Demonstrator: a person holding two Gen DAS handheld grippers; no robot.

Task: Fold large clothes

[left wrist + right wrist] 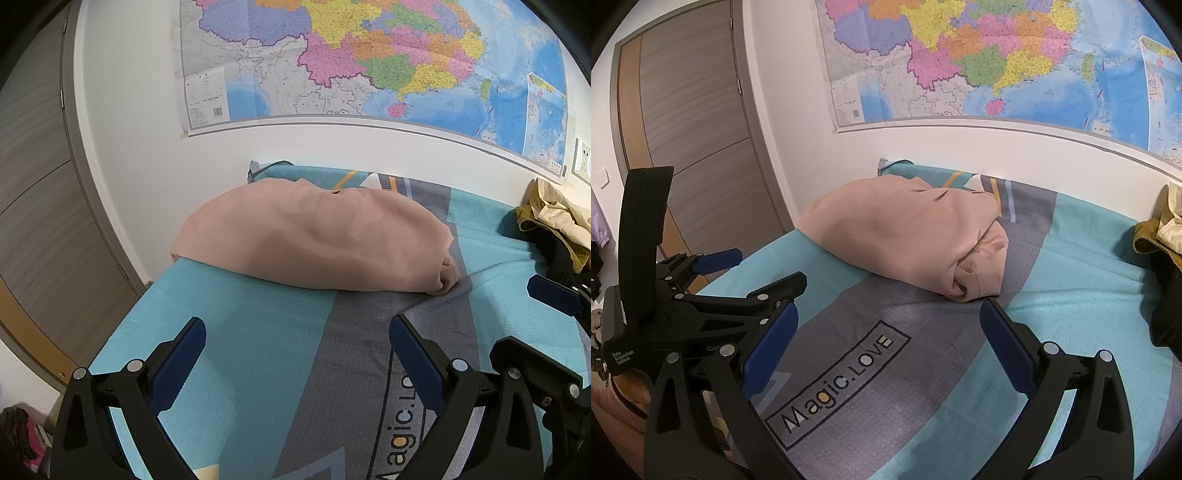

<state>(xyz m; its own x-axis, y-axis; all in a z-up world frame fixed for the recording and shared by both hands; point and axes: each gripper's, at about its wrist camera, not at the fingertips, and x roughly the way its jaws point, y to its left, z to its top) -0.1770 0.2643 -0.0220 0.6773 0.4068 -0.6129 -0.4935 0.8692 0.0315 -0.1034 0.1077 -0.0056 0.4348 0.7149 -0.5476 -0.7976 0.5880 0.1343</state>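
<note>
Lying folded at the far left of the bed (258, 350), the pink garment (314, 240) touches neither gripper. Left gripper (297, 356) and right gripper (888, 341) both gape wide and empty. A clothes pile (557, 221) is cut off at the right edge.

A bedroom in a home: ahead of the jaws spreads a bed under a teal and grey printed bedsheet (1071, 295), a big wall map (369, 62) hangs beyond it, a wood-grain door (687, 110) stands left, and loose clothes (554, 221) lie to the right.
</note>
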